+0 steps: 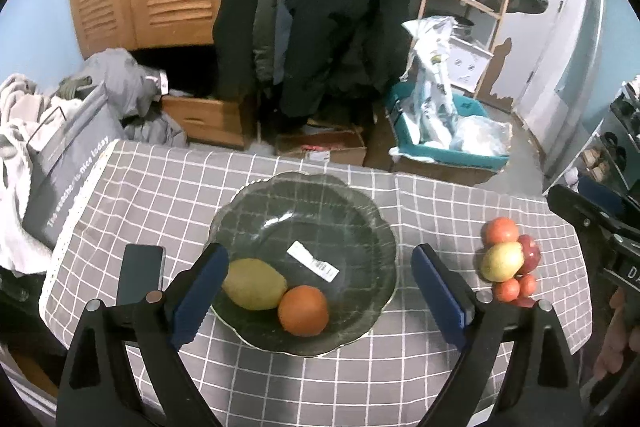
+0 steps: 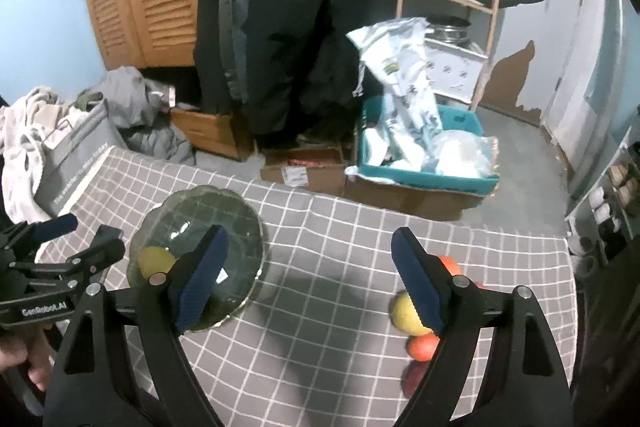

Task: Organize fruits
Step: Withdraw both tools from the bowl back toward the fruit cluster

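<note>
Two fruits, a lemon point(image 1: 254, 283) and an orange point(image 1: 303, 310), sit in the glass bowl point(image 1: 360, 211). Right of the bowl, a fruit pile point(image 1: 509, 259) waits. Both the left gripper point(image 1: 320, 303) and right gripper point(image 2: 310, 279) gape empty, seemingly ready to fetch more.

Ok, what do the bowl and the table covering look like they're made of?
Bowl: seemingly tinted clear glass, glossy; the cloth's grid shows through it, highlights glint inside, and a white label sits on its base. Table covering: looks like matte woven fabric, grey with white checks; it creases and has a lacy trim along its left edge.
</note>
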Motion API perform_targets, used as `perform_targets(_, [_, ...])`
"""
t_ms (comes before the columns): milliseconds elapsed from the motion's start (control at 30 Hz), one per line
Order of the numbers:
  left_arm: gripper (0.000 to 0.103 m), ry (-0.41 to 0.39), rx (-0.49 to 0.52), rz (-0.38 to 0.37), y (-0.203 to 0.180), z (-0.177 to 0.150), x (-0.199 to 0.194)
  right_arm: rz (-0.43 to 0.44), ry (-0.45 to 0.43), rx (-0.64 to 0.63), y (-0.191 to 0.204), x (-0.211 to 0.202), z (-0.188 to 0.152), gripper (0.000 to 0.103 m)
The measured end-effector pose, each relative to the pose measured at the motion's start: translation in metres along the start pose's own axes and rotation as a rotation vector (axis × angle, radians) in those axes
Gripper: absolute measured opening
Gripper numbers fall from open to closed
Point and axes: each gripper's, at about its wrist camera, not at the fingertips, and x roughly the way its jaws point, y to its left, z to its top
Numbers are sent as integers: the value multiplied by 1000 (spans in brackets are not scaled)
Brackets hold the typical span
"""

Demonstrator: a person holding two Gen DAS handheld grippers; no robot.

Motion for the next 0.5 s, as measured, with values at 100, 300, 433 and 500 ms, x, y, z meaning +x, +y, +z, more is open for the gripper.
perform_targets(100, [101, -28, 21, -2, -12, 2, -9, -6, -19, 13, -9, -12, -2, 84])
perform_targets(300, [101, -60, 57, -15, -30, 4, -22, -22, -50, 39, -26, -35, -7, 84])
perform_targets(433, [101, -77, 80, -29, -45, 6, -30, -33, -65, 53, -39, -47, -11, 84])
perform_targets(500, [102, -85, 90, -33, -51, 7, -34, -39, -72, 59, -44, -53, -14, 84])
